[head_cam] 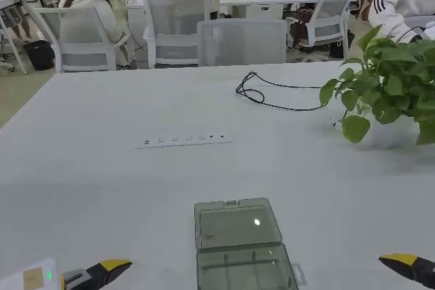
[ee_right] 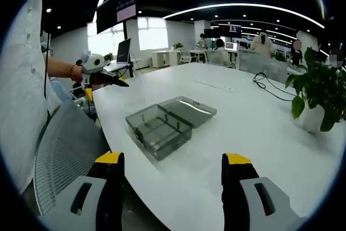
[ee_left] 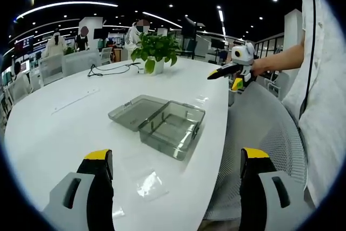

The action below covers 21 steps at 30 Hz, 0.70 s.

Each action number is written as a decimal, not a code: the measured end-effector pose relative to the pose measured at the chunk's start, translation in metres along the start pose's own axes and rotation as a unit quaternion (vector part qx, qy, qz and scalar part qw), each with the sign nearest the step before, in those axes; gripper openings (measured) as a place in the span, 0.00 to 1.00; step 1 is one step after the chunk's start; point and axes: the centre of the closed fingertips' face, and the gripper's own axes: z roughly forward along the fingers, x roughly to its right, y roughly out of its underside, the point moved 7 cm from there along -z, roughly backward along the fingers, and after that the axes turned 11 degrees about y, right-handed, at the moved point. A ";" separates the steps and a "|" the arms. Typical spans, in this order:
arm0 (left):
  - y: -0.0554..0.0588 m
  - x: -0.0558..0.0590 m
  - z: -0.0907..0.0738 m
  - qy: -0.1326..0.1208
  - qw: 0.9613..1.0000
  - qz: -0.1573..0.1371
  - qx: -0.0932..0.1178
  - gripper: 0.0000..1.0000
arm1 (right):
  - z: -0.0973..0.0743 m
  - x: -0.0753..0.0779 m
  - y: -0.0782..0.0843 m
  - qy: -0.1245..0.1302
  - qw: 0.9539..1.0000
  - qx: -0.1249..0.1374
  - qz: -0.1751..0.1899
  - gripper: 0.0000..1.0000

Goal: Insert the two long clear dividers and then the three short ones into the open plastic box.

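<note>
Now our left claw (ee_left: 177,154) and right claw (ee_right: 173,158) both gape wide, empty. The open plastic box (ee_left: 162,142) sits by the worktop (ee_left: 81,128) edge, clear sheets (ee_left: 145,183) just beside it. We fear a shallow pinch could skid those slick sheets off the edge.

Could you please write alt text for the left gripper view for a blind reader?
An open smoky-clear plastic box sits on a white table, its lid lying flat beside it. The left gripper hovers in front, jaws wide apart; a hand holds the right gripper at upper right.
</note>
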 end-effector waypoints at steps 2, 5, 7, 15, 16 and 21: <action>0.000 -0.001 0.000 0.000 1.000 -0.001 0.000 1.00 | 0.000 0.000 0.000 0.000 1.000 0.000 -0.001 0.74; -0.001 -0.001 0.001 0.001 1.000 0.000 0.000 1.00 | 0.001 0.001 -0.001 -0.001 1.000 0.000 0.000 0.74; 0.000 -0.001 0.001 0.003 1.000 0.000 -0.002 1.00 | 0.002 0.000 -0.002 -0.002 1.000 0.000 -0.001 0.74; 0.001 -0.004 0.004 0.007 1.000 -0.001 -0.008 1.00 | 0.005 0.000 -0.002 -0.002 1.000 0.002 0.002 0.74; 0.001 -0.004 0.004 0.007 1.000 0.000 -0.010 1.00 | 0.005 0.001 -0.002 -0.002 1.000 0.002 0.002 0.74; 0.001 -0.006 0.006 0.009 1.000 -0.001 -0.013 1.00 | 0.008 0.001 0.000 -0.003 1.000 0.003 0.005 0.74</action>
